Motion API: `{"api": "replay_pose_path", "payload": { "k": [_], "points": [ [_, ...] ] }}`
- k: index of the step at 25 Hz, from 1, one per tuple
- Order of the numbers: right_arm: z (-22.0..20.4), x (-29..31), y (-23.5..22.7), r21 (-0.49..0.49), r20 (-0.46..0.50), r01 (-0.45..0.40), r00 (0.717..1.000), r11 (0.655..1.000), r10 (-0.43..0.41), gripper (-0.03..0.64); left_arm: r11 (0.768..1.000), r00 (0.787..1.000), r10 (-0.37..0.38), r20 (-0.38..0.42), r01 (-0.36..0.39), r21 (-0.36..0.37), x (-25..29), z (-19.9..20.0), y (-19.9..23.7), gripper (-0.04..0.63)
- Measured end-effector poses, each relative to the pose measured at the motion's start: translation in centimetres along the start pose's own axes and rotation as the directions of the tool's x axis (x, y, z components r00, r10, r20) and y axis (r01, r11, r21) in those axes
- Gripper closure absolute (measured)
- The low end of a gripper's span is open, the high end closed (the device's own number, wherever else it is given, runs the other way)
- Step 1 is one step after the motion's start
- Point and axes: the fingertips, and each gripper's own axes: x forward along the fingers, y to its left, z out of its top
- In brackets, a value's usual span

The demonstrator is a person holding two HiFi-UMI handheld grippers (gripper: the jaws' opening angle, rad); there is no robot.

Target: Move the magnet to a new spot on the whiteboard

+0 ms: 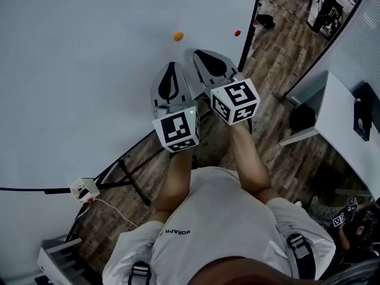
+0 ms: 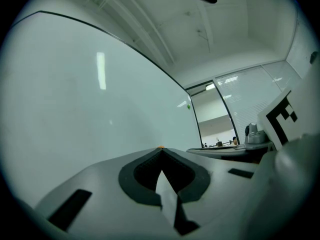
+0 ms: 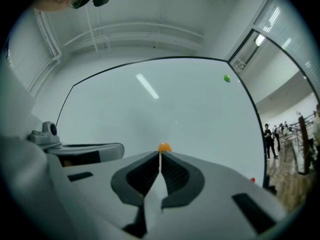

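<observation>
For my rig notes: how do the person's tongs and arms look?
Left tongs and right tongs: pale grey shells, black padded jaw rims. Each carries a white cube with black square markers. The person wears a white short-sleeved T-shirt and dark straps.

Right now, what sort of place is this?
Probably an office or lab workspace: a big whiteboard with an orange magnet on it, glass partition walls, and a white table on a wood-look floor.
</observation>
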Motion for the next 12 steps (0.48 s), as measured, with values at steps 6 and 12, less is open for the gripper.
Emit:
{"api": "replay_pose_path", "payload": {
  "k": [6, 12],
  "points": [
    [-0.3, 0.7, -0.2, 0.011, 0.006, -0.016, 1.000, 1.000, 0.016, 0.601, 1.000, 1.000, 0.015, -0.006, -0.015, 0.015, 0.3, -0.5, 0.4, 0.592],
    [-0.6, 1.5, -0.4, 0.013, -0.004, -0.018, 1.000, 1.000, 0.018, 0.601, 0.999, 1.000, 0.019, -0.008, -0.018, 0.037, 0.5, -0.6, 0.5, 0.592]
  ]
}}
